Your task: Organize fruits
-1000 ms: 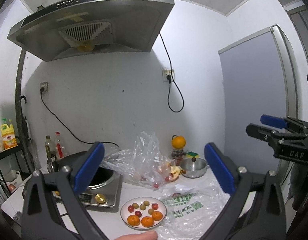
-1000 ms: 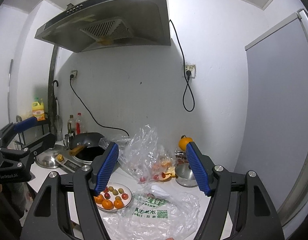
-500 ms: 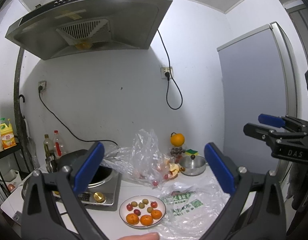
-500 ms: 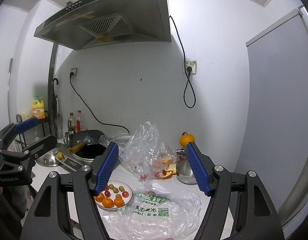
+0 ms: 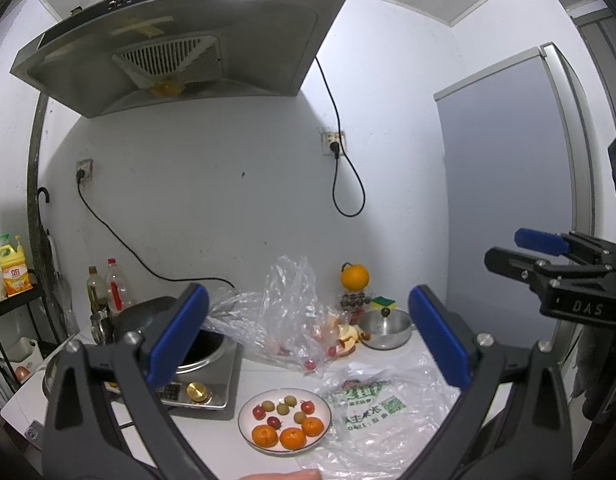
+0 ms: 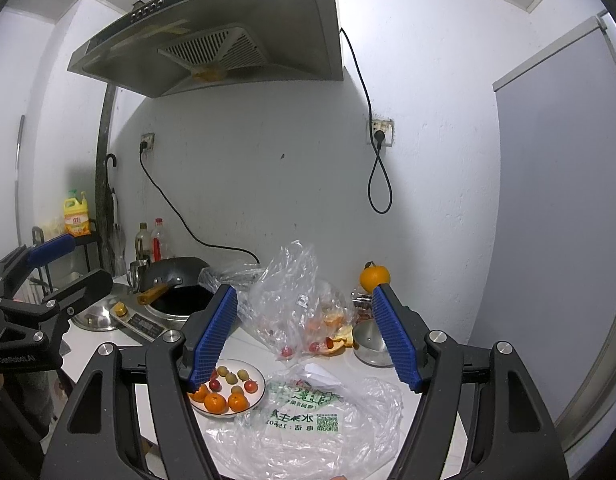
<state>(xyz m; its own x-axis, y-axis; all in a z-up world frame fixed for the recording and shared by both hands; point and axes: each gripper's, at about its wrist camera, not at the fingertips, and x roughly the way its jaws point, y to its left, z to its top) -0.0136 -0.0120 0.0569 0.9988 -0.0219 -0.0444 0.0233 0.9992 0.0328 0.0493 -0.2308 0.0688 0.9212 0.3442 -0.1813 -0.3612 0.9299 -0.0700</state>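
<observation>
A white plate (image 5: 243, 420) is sitting on the white countertop (image 5: 267, 372), carrying 3 mandarins (image 5: 292, 438) at its near edge and small red and green fruits (image 5: 283, 408) behind them. In the right wrist view, the right gripper's (image 6: 303, 340) left blue pad is covering part of this plate (image 6: 259, 394), hiding 1 mandarin partly; the left wrist view is showing the whole plate. Just right of the plate a printed clear plastic bag (image 5: 372, 408) is lying flat, and behind it a crumpled clear bag (image 5: 291, 320) is standing with red fruits and orange peel showing dimly through it. An orange (image 5: 354, 277) is perching on something behind a steel pot (image 5: 384, 326). Only the right wrist view is revealing the wok's (image 6: 175, 280) wooden handle and a steel lid (image 6: 97, 316). Both the left gripper (image 5: 308, 336) and the right gripper are hanging spread wide, pinching nothing, well short of the fruit. A fingertip (image 5: 283, 474) is peeking in, cut off at the bottom edge.
</observation>
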